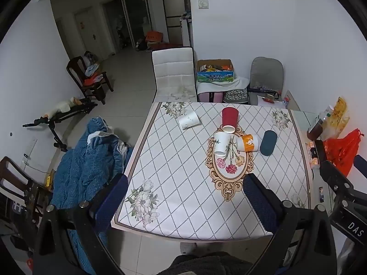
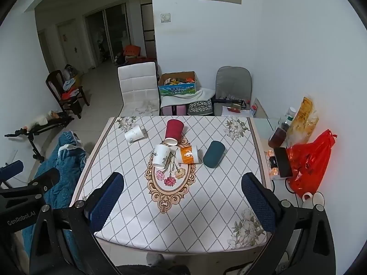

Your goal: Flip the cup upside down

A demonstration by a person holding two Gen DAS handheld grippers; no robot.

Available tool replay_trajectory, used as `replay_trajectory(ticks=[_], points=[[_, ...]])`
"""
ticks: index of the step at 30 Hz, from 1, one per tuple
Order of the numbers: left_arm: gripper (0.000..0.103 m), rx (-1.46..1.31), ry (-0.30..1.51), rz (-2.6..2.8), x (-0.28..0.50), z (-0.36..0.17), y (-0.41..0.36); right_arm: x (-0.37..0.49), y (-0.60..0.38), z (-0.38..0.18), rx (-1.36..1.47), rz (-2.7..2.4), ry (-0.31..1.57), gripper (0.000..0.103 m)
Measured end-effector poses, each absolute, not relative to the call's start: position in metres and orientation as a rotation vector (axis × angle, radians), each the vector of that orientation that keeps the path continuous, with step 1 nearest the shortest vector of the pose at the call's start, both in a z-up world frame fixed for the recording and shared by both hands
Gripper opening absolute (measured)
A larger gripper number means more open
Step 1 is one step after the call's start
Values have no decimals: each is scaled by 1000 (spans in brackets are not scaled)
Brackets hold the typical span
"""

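Observation:
Several cups lie on their sides on the patterned tablecloth [image 1: 174, 167]: a red cup [image 1: 229, 119] [image 2: 173, 130], a white floral cup [image 1: 221, 143] [image 2: 162, 155], an orange cup [image 1: 248, 142] [image 2: 188, 154], a dark teal cup [image 1: 268, 142] [image 2: 213, 154], and a white cup [image 1: 189, 120] [image 2: 134, 133] apart at the far left. My left gripper [image 1: 185, 197] is open and empty above the table's near edge. My right gripper [image 2: 182, 194] is open and empty, also near the front edge, well short of the cups.
A white chair [image 1: 173, 73] and grey chair [image 1: 266, 78] stand behind the table, with a box [image 1: 215, 72] between. A blue blanket [image 1: 89, 160] lies left. A red bag [image 2: 309, 160], bottles [image 2: 281, 133] and a phone [image 2: 282, 162] sit on the right side table.

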State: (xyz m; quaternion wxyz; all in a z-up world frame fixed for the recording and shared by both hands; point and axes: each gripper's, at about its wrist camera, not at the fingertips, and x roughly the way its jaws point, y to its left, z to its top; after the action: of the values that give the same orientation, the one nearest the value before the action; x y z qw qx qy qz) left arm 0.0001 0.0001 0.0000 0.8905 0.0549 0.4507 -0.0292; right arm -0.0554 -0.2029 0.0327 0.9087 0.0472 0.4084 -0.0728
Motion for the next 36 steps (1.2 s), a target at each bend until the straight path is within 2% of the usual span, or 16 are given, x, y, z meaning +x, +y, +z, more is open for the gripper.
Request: replay_trajectory(ticks=[36], points=[[103,112,905,-66,-7,16,1,-60,-199,38,88,-146,837,103]])
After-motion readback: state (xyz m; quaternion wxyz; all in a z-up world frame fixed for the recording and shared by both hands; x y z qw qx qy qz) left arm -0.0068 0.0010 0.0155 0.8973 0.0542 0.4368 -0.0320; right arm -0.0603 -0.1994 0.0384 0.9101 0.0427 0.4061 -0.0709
